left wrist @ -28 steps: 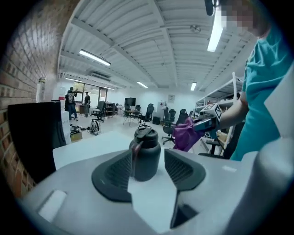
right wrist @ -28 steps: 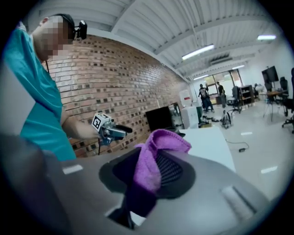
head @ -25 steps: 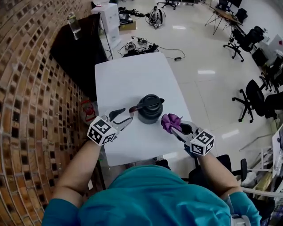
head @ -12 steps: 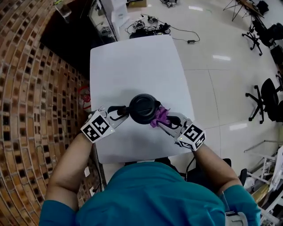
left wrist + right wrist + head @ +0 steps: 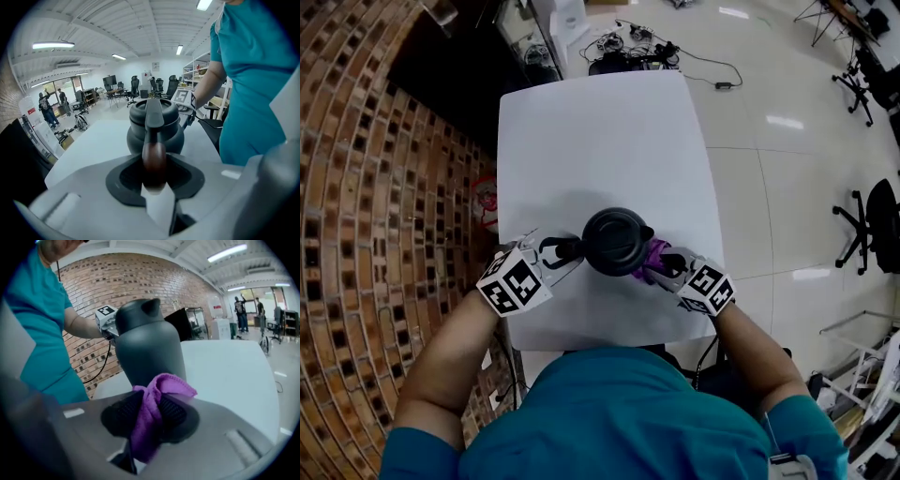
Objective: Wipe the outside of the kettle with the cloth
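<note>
- Kettle (image 5: 617,241) stands on the white table (image 5: 600,141), near our edge.
- Our left gripper (image 5: 558,251) points in from 9 o'clock, tilted down; its jaws have just been closing and clamp the handle (image 5: 153,157).
- Our right gripper (image 5: 664,269), at 4 o'clock, pinches the purple cloth (image 5: 653,255) beside the kettle.

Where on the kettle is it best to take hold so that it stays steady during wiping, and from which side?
Grip the handle, coming from the person's left. It sticks out sideways there and is narrow enough for the jaws, while the kettle itself is wide and round. The left gripper has just been closing its jaws, with the handle between them.
</note>
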`<state>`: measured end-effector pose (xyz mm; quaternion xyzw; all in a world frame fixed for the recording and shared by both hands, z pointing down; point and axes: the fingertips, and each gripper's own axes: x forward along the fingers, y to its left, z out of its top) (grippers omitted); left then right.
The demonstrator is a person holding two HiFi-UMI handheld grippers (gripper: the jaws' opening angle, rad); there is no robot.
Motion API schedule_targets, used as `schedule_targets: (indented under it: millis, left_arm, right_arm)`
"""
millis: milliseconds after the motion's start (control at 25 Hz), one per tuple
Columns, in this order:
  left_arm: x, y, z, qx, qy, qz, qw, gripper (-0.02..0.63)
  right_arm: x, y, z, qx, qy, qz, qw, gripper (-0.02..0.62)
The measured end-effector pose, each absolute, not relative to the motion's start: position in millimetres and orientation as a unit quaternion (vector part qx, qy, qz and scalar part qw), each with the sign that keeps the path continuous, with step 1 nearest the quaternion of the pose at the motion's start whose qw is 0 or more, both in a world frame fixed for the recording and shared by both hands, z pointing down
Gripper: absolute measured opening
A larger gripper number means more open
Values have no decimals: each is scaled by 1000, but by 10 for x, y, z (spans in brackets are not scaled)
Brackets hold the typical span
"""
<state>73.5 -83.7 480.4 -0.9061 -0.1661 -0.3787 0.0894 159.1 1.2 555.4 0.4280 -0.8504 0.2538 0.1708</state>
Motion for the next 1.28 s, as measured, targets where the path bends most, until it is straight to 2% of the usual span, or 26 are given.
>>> schedule_targets:
  millis: [120, 280, 360, 480, 720, 880, 1080, 1280]
  left_arm:
    - [742, -814, 4802, -904, -173, -380, 90, 100]
    - [756, -778, 4797, -902, -183, -379, 98, 98]
    - [762, -790, 4786, -901, -186, -378, 102, 98]
    - [775, -793, 4778, -898, -191, -380, 111, 100]
    - [807, -763, 4739, -898, -193, -376, 121, 100]
    - [847, -733, 4715, -899, -193, -371, 129, 100]
    - [865, -777, 4624, -904, -181, -369, 119, 100]
    - [864, -731, 4685, -908, -184, -358, 114, 100]
  right_arm:
    - [1855, -18, 5488, 414, -855, 287, 124, 95]
    - [2600, -478, 4809, 442, -827, 339, -76, 95]
    - [2559, -727, 4658, 392, -839, 362, -102, 95]
    - [2245, -896, 4803, 304, -863, 398, -64, 95]
    - [2157, -1026, 5438, 260, -853, 451, 36, 91]
    - [2132, -1341, 5239, 175, -880, 433, 84, 92]
    - [1377, -1750, 4729, -47, -884, 452, 113, 92]
    - [769, -1464, 5177, -191, -795, 529, 227, 92]
